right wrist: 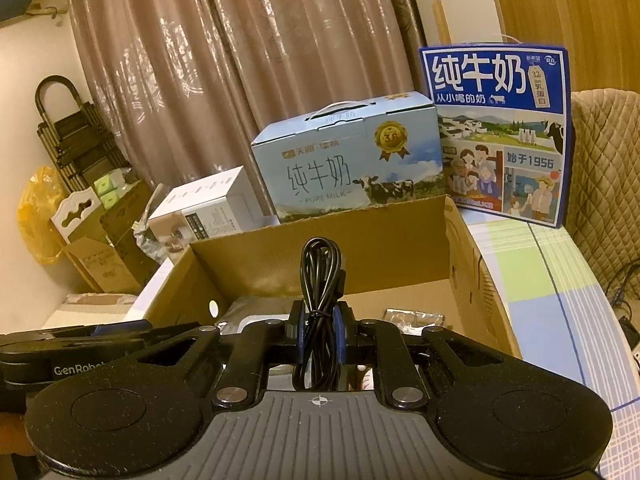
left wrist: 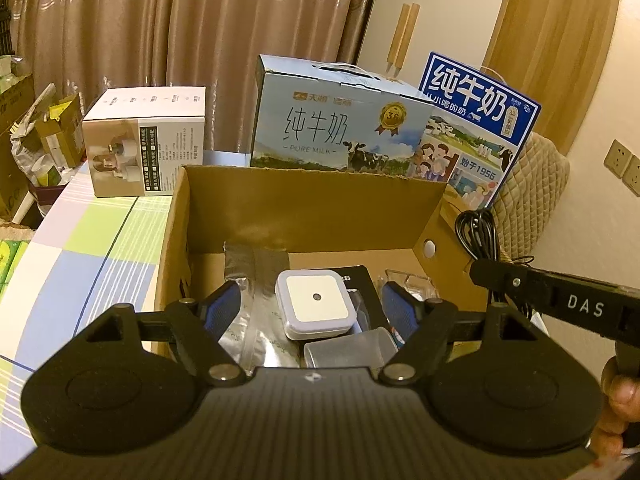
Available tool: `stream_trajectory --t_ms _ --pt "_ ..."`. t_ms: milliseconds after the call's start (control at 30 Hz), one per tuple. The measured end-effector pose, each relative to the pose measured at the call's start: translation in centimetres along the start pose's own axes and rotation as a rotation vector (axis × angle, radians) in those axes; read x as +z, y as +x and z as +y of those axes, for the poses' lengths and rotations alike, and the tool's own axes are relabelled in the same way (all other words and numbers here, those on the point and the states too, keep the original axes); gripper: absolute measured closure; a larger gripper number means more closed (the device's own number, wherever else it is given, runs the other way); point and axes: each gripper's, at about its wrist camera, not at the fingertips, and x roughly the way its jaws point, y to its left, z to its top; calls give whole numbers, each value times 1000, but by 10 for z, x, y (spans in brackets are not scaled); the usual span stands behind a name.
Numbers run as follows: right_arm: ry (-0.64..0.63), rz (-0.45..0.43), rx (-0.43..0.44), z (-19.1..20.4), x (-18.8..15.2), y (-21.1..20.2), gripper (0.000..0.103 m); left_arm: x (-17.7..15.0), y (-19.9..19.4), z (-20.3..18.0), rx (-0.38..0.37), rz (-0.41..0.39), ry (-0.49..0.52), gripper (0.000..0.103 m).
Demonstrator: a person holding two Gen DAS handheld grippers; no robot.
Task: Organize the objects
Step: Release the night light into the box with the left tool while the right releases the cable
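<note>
Mid-placement: right gripper (right wrist: 319, 330) clamped on a bundled black cable (right wrist: 320, 276), held upright above the near edge of the open box (right wrist: 404, 240). Left gripper (left wrist: 312, 306) spread wide and empty, poised over the box, a white night light (left wrist: 316, 304) lying just ahead between its fingers (probably not touching them; hard to tell). Next: lower the cable into bare floor ahead and right, then release, avoiding the clear packets (right wrist: 414, 316).
</note>
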Motion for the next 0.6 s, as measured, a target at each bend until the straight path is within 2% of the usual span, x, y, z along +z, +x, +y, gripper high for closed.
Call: stream_trajectory --t_ms 233,400,467,500,533,600 --pt "6 -16 -7 -1 2 0 92 -1 0 1 1 0 0 29" --pt "24 -72 -13 -9 3 -1 90 -2 0 3 4 -1 -1 29" --pt "53 -88 5 -15 5 -1 70 -3 -1 5 7 -1 -2 29" --pt "75 -95 1 -19 5 -2 45 -3 -1 6 8 0 -3 29" --pt "94 -108 -8 -22 5 -4 33 -3 -1 6 8 0 -3 29" --pt "104 -120 -20 -24 6 -7 33 -4 -1 7 8 1 -2 29"
